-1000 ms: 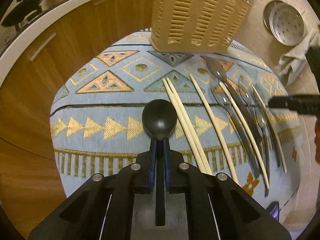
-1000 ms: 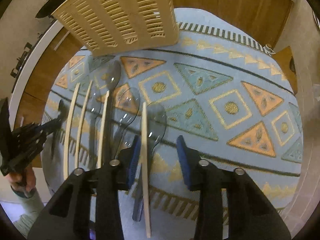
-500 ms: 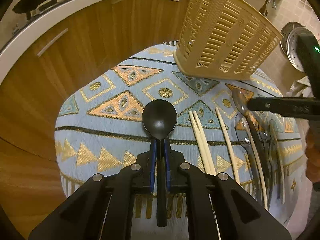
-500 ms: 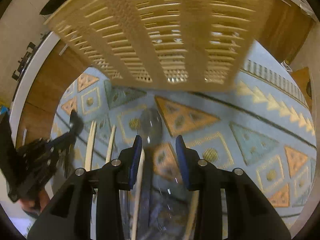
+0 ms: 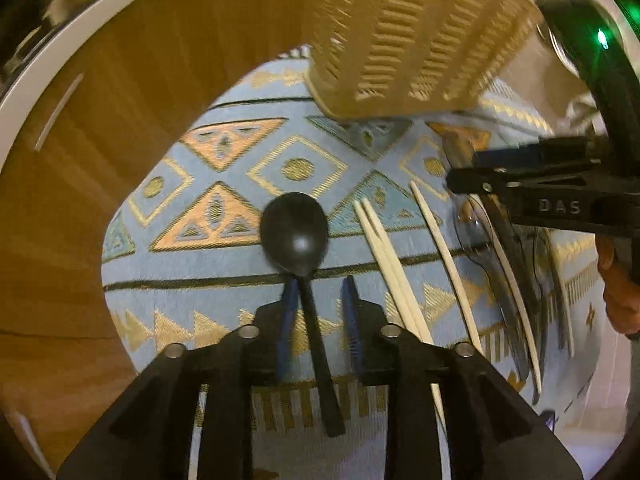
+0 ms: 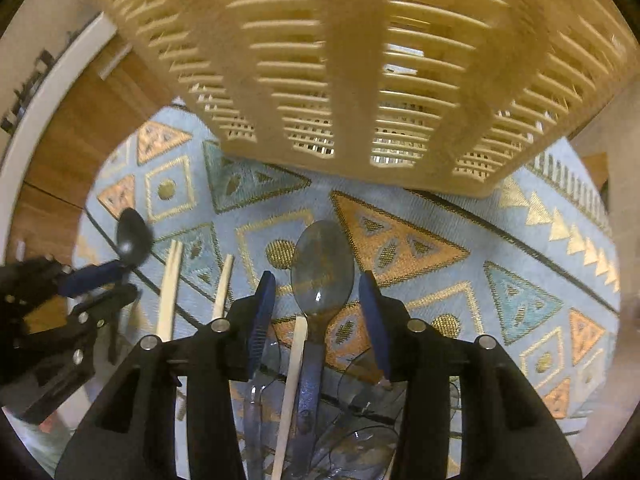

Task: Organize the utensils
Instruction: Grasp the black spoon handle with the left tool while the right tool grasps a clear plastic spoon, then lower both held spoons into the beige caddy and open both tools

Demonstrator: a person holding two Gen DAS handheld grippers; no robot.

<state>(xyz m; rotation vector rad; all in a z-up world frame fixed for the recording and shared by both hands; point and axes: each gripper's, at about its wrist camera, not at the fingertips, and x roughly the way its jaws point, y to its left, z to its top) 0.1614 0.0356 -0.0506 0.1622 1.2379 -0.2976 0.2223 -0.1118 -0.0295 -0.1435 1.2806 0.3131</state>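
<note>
A black spoon (image 5: 294, 236) lies with its handle between the pads of my left gripper (image 5: 320, 312). Those jaws are opening; the handle rests near the left pad and stands apart from the right one. My right gripper (image 6: 318, 312) hovers over a clear spoon (image 6: 322, 268) and a pale chopstick (image 6: 294, 360). Its jaws are widening too, with both pieces between them and neither pad touching. The right wrist view shows the left gripper (image 6: 112, 288) and the black spoon (image 6: 134, 236) at the far left. The right gripper (image 5: 460, 178) reaches in from the right of the left wrist view.
A beige slotted basket (image 6: 360, 60) stands close ahead on the light blue patterned cloth (image 5: 200, 264). A pair of chopsticks (image 5: 384, 248), a single one (image 5: 444, 248) and several clear spoons (image 5: 492, 256) lie to the right. Wooden cabinet fronts (image 5: 140, 80) lie beyond the cloth's edge. A hand (image 5: 620, 300) holds the right gripper.
The left jaws have parted from the black spoon's handle. The right gripper has moved along the utensils toward the basket, which now fills the top of its view, and its jaws stand wider.
</note>
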